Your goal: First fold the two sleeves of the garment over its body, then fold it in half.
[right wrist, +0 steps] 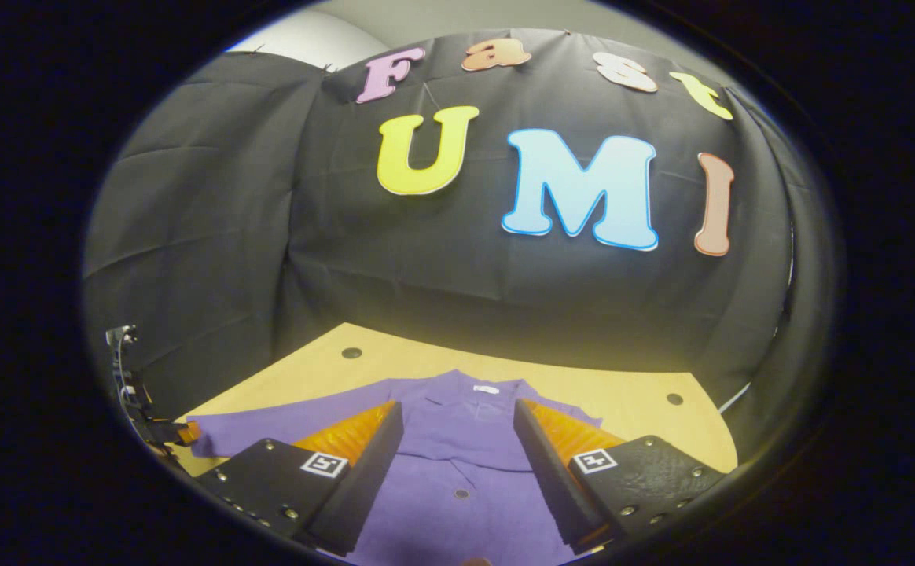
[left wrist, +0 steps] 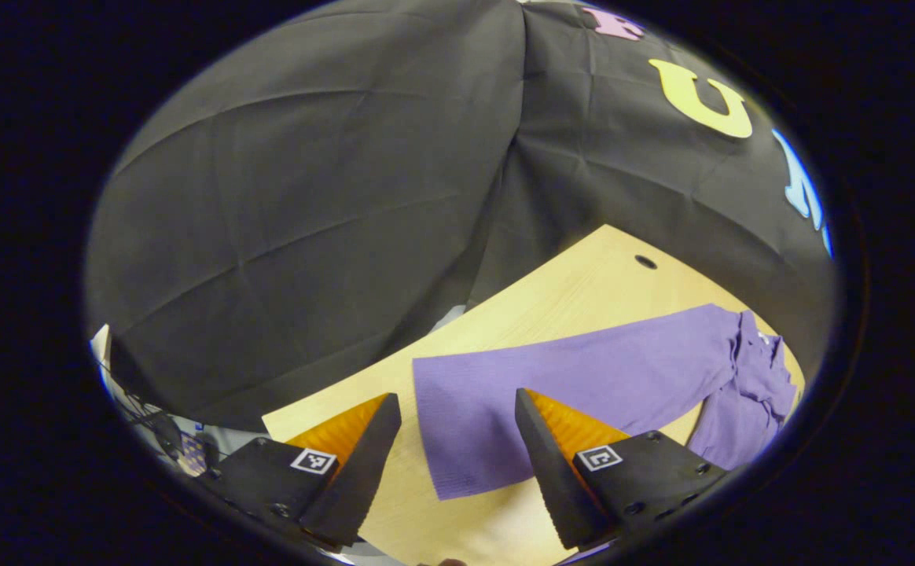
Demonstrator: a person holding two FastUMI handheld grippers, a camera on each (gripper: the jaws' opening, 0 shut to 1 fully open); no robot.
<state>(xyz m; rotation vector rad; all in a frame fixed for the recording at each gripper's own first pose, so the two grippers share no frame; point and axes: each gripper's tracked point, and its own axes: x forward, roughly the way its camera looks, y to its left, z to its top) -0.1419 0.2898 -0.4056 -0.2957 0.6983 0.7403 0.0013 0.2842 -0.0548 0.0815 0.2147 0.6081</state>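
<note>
A purple collared garment (right wrist: 457, 440) lies flat on the wooden table (right wrist: 638, 409), collar (right wrist: 465, 393) toward the booth wall. My right gripper (right wrist: 457, 409) hovers open above its chest, with a front button (right wrist: 461, 494) showing between the fingers. One long sleeve (left wrist: 583, 369) stretches out flat across the table (left wrist: 567, 283), away from the bunched body (left wrist: 748, 393). My left gripper (left wrist: 455, 401) is open just short of the sleeve's cuff end (left wrist: 457, 448), holding nothing. In the right gripper view that sleeve (right wrist: 269, 428) runs left to the left gripper (right wrist: 178, 431) at the table's edge.
The table has small round holes (left wrist: 645, 262) (right wrist: 351, 353) (right wrist: 674, 398) near its far side. The black cloth wall (right wrist: 457, 267) stands close behind it. Cables and gear (left wrist: 167, 440) sit beyond the table's left edge. Bare wood (left wrist: 473, 527) lies near the cuff.
</note>
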